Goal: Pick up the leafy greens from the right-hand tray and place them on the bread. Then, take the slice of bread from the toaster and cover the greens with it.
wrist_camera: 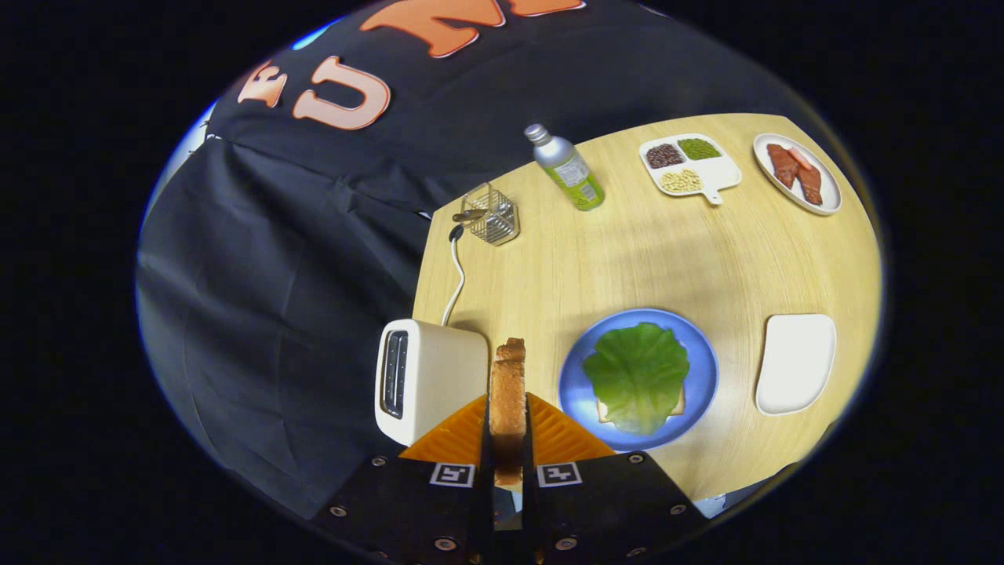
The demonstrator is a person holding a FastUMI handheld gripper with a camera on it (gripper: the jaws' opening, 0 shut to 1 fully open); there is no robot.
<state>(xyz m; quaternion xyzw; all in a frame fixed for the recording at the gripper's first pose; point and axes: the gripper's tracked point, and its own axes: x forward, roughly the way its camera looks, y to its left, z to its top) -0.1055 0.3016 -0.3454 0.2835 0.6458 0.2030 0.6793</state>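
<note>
Bread slice point(508, 400), clamped on edge between my fingers point(508, 439), hangs just left of the blue plate point(702, 369), where the greens point(639, 377) wait.

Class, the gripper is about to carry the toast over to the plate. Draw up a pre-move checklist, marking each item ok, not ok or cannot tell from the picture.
1. Bread slice clamped between both fingers of the gripper: ok, it stands on edge between them.
2. Slice clear of the toaster: ok, it is held beside the toaster, out of the slot.
3. Leafy greens lying on the lower bread on the blue plate: ok, only the bread's corners peek out.
4. Path from slice to plate free: ok, bare table between them.
5. White tray emptied: ok.
6. Grip firmness: cannot tell.
</note>
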